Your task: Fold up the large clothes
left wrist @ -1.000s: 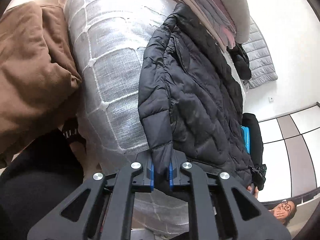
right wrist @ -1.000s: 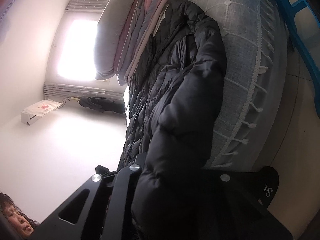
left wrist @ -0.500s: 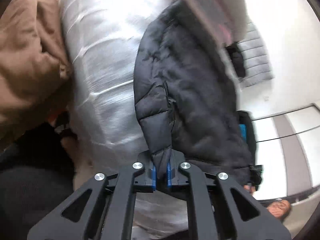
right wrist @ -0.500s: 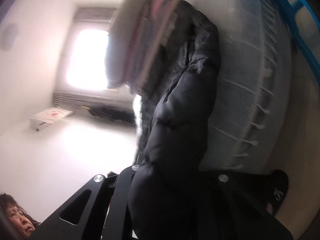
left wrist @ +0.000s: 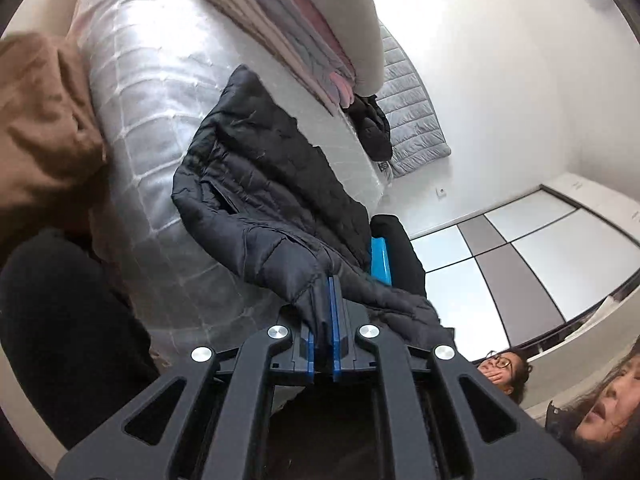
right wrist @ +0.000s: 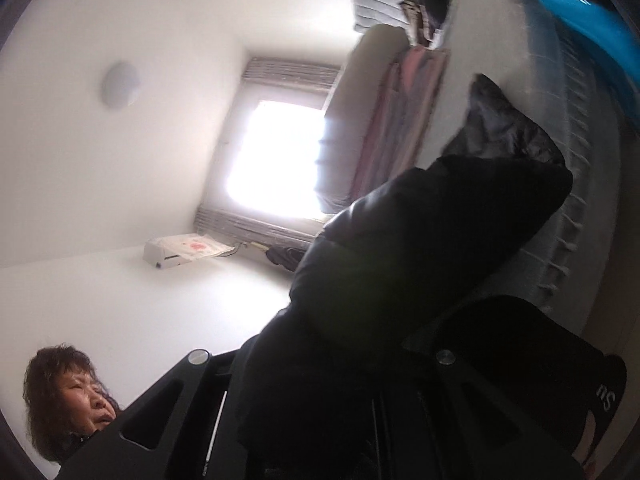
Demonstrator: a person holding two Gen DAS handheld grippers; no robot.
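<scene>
1. Left gripper (left wrist: 324, 320) at the bottom of the left wrist view, pointing out over the bed, jaws clenched on a pinch of the black puffer jacket (left wrist: 272, 184), blue pads almost touching with only thin fabric between.
2. Right gripper (right wrist: 320, 360) low in the right wrist view, mostly buried under a dark bulge of the jacket (right wrist: 420, 248); fingertips hidden by the fabric, so cannot tell whether those jaws are clenched or released.
3. Jacket draped from the left gripper outward across the grey quilted bedspread (left wrist: 152, 128), partly lying on the bed, the near part lifted and bunched toward the jaws.
4. Beside the jacket on the left, a brown garment (left wrist: 44, 120) heaped at the bed's edge; below it a dark trouser leg (left wrist: 60, 320).
5. Just beyond the jacket's far side, a blue object (left wrist: 379, 256) against something black.
6. Farther along the bed, a stack of folded pink and grey clothes (left wrist: 296, 36) beneath a pale pillow (left wrist: 352, 12), then another dark garment (left wrist: 374, 128) and a grey quilted pad (left wrist: 416, 120).
7. Farthest off: wardrobe doors (left wrist: 520, 264), a bright window (right wrist: 276, 152), and onlookers' faces at the frame edges.
</scene>
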